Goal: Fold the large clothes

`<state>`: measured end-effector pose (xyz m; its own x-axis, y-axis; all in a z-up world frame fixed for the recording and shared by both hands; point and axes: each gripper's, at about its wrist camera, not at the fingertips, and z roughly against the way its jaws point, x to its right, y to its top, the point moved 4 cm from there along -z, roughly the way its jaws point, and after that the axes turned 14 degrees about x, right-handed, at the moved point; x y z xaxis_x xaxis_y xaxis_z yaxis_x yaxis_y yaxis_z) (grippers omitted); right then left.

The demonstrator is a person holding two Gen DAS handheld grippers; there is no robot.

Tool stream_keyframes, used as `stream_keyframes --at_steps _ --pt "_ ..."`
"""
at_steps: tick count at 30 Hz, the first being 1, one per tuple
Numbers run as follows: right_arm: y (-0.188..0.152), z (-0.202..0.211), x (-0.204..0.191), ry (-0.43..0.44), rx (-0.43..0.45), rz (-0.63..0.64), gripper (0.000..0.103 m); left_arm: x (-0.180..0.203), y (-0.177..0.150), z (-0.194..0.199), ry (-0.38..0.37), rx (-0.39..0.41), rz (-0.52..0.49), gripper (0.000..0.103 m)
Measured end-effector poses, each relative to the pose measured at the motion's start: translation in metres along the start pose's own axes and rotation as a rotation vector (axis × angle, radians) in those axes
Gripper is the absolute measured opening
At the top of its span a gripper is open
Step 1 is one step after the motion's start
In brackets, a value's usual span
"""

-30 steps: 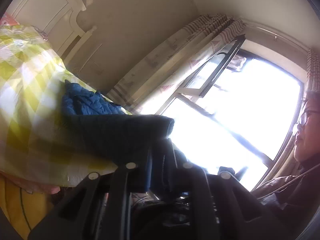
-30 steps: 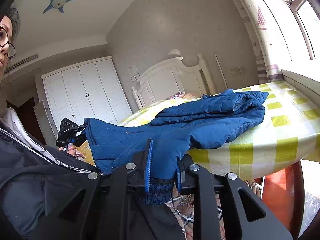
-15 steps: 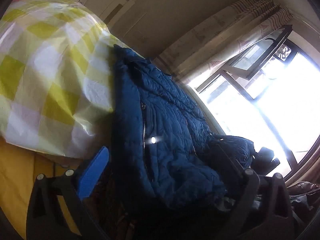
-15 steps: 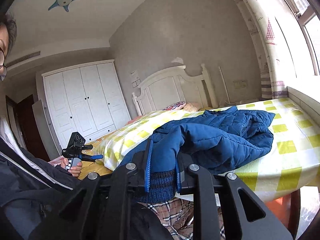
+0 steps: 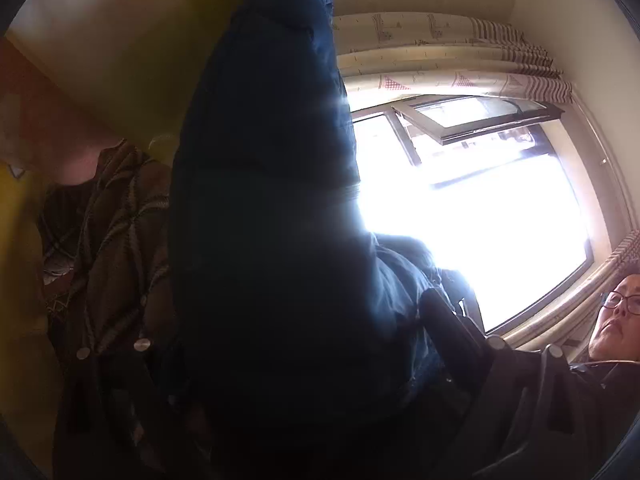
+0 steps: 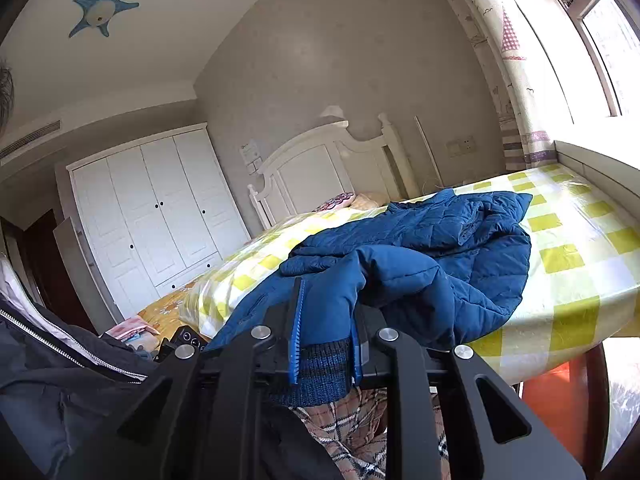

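Note:
A blue quilted jacket (image 6: 440, 240) lies bunched on the bed's yellow-checked cover (image 6: 580, 240). My right gripper (image 6: 324, 336) is shut on the jacket's sleeve end with its dark knit cuff (image 6: 320, 372), near the bed's front edge. In the left wrist view the jacket (image 5: 272, 240) hangs dark and very close, filling the middle. My left gripper (image 5: 280, 380) is spread wide around the hanging fabric, with one dark finger (image 5: 452, 328) showing at right; the left finger is in shadow.
A white headboard (image 6: 320, 160) and white wardrobe (image 6: 160, 208) stand behind the bed. A bright open window (image 5: 480, 200) with curtains is on the right. A plaid blanket (image 6: 360, 432) hangs below the bed edge. The person (image 5: 612, 320) stands close.
My left gripper opened, dropped low beside the bed, and now has the jacket hanging right in front of it. My right gripper kept the cuff and moved toward the bed, bunching the sleeve.

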<state>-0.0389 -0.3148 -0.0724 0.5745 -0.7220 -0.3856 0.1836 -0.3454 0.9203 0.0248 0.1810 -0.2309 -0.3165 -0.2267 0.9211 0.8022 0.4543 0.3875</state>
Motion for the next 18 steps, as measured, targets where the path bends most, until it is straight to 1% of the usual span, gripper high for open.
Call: stream_keyframes --at_steps 1,2,4,6,7,9,10,11,13,15,16,17,18 --pt "-0.001 0.000 0.001 -0.001 -0.002 -0.001 0.021 0.008 -0.001 -0.001 0.011 0.013 -0.046 0.049" --pt "-0.001 0.000 0.001 -0.004 -0.007 0.003 0.021 0.019 0.001 0.003 0.038 0.050 -0.092 0.036" --pt "-0.002 0.002 0.000 -0.012 -0.009 0.012 0.021 0.053 0.006 0.017 0.112 0.126 -0.231 0.026" --pt "0.004 0.005 -0.001 -0.015 0.020 0.001 0.021 0.099 0.012 0.027 0.148 0.187 -0.366 0.023" --pt "0.009 0.007 -0.002 -0.013 0.045 -0.007 0.021 0.124 0.017 0.031 0.144 0.220 -0.417 0.022" --pt "0.026 0.005 -0.003 -0.020 0.096 0.004 0.021 0.171 0.036 0.027 0.102 0.268 -0.503 0.022" --pt "0.038 -0.002 0.000 -0.046 0.115 0.017 0.021 0.188 0.052 0.020 0.089 0.279 -0.523 0.023" --pt "0.052 -0.014 0.006 -0.089 0.120 0.023 0.021 0.201 0.072 0.009 0.085 0.278 -0.520 0.023" --pt "0.081 -0.051 0.028 -0.181 0.125 0.018 0.020 0.215 0.124 -0.022 0.110 0.270 -0.451 0.024" --pt "0.108 -0.104 0.068 -0.263 0.096 -0.038 0.020 0.214 0.188 -0.069 0.176 0.262 -0.371 0.028" --pt "0.118 -0.136 0.094 -0.307 0.058 -0.086 0.020 0.212 0.221 -0.101 0.231 0.247 -0.359 0.029" --pt "0.124 -0.169 0.123 -0.349 0.001 -0.131 0.022 0.207 0.252 -0.134 0.314 0.227 -0.370 0.033" --pt "0.126 -0.199 0.149 -0.401 -0.071 -0.168 0.023 0.197 0.279 -0.164 0.415 0.204 -0.378 0.035"
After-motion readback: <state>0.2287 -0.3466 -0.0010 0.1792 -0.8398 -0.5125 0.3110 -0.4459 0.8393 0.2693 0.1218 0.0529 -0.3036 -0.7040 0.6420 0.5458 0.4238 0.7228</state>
